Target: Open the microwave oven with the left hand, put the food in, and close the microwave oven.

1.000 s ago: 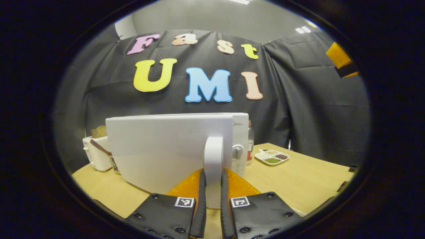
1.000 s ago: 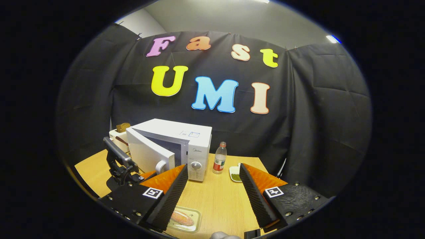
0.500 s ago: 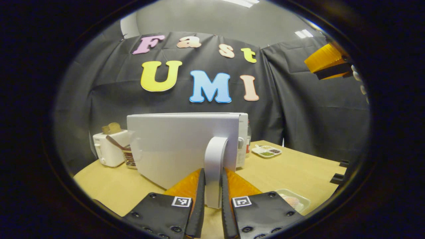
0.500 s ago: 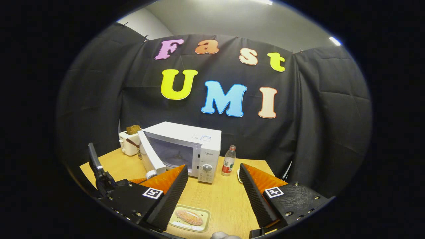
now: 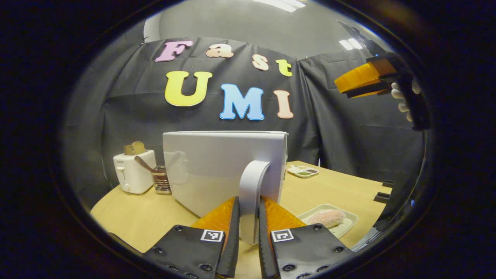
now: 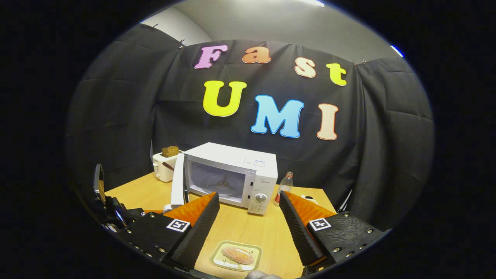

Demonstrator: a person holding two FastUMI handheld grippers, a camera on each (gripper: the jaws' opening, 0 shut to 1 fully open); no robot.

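White all over, the microwave oven (image 6: 236, 174) stands on the wooden table (image 6: 248, 232), and every place is given from it. Its door (image 5: 221, 166) is swung wide open, so that the cavity and turntable are seen in the right gripper view. The door's handle (image 5: 251, 193) is pinched between both fingers of the left gripper (image 5: 248, 232). The food (image 6: 237, 255), a breaded piece on a pale tray (image 6: 217, 260), lies on the table in front of the oven. The right gripper (image 6: 248, 224) is held above that tray with its jaws wide apart, gripping nothing. A toaster (image 6: 164, 166) stands behind the open door, and a bottle (image 6: 285, 188), probably of water, just beside the oven's control side.
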